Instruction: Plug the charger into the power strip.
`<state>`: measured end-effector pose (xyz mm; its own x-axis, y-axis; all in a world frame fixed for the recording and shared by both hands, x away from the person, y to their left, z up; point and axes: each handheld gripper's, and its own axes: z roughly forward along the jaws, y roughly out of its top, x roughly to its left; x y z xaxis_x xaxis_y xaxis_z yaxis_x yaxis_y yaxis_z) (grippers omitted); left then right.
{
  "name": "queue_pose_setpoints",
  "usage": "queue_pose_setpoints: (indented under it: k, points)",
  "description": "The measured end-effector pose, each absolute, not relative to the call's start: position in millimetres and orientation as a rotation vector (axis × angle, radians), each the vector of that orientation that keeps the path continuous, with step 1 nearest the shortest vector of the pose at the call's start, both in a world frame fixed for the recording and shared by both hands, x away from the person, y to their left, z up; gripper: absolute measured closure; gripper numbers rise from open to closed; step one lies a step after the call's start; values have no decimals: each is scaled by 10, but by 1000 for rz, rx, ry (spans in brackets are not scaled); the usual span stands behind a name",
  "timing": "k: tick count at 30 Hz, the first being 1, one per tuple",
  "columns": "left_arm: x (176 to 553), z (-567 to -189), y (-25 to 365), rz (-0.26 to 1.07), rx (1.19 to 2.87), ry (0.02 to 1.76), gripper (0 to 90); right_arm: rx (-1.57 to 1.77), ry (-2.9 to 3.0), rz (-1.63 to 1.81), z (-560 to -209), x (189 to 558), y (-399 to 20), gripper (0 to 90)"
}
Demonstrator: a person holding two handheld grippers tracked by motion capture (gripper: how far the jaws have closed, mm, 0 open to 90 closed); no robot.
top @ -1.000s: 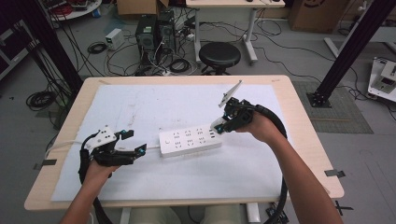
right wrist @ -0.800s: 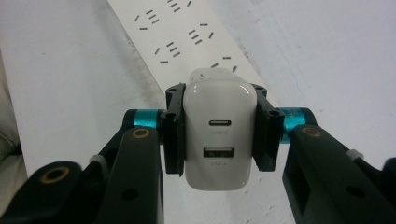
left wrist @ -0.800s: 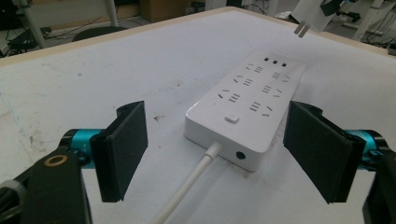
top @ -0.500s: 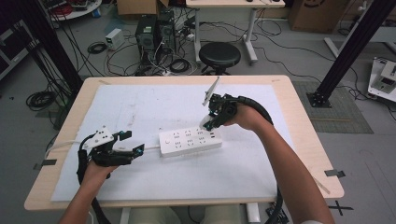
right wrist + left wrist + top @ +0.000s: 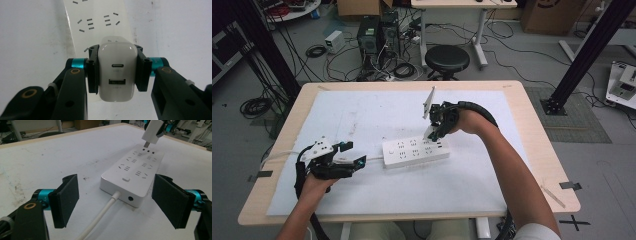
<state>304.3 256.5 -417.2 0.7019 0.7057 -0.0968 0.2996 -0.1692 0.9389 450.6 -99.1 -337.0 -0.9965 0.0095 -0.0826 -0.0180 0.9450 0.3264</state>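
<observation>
Right gripper clamped on a white charger, one black finger pressed to each flat side, USB ports facing back toward the camera. Held upright, prongs pointing down at the white power strip. Seen from the left gripper view, prongs just above the far end of the power strip, close over the last row of sockets; contact between prong tip and socket face not clear enough to call. In the high view, right gripper poised over the strip's right end, charger showing as a small white block beneath the hand.

Left gripper with fingers spread wide apart, gripping nothing. Near end of the power strip just ahead of the open fingers and roughly centred between them, not touched by either pad. White cord running out of that near end and passing back through the gap between the fingers. In the high view, left gripper low over the white surface, just left of the strip's left end.

Power strip lying flat on the surface, between the two grippers, sockets facing up.
</observation>
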Motion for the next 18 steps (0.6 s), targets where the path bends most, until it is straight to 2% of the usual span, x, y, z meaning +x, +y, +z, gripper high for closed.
queue_pose_setpoints:
  k: [18]
  points:
    - [3068, -4188, 2589, 433, 1748, 810, 219, -158, 3035, 380, -3502, 4589, -775, 634]
